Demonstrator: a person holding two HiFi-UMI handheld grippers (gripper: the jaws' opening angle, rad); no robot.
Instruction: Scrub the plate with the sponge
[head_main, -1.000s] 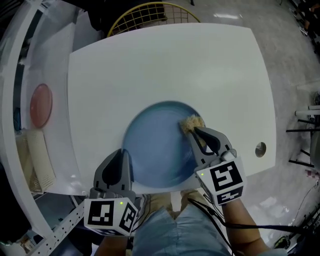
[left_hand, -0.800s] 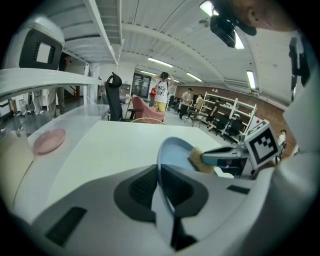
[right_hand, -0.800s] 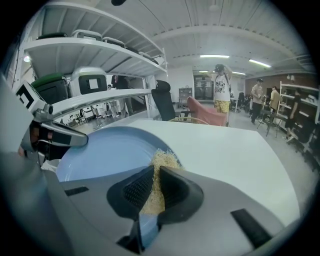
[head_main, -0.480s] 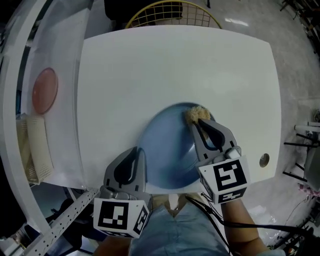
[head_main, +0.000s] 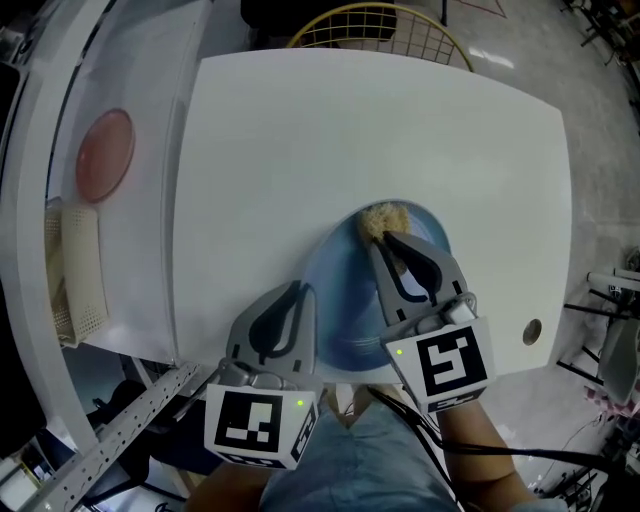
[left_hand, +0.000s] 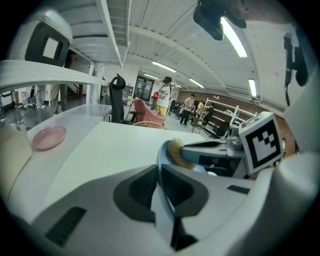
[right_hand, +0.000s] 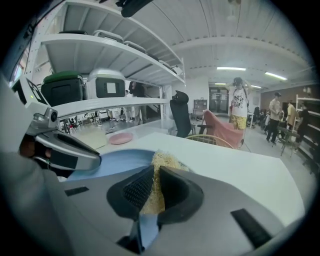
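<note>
Centrally, left gripper (head_main: 292, 296) clamps the rim of the blue plate (head_main: 345, 310); right gripper (head_main: 383, 240) pinches the sponge (head_main: 383, 217) against its far edge.

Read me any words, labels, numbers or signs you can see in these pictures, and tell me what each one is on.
No readable words or numbers anywhere.
Left tool cube and right tool cube: black-and-white square markers only, no letters.
Shirt print on a person in the background: too small to read.
</note>
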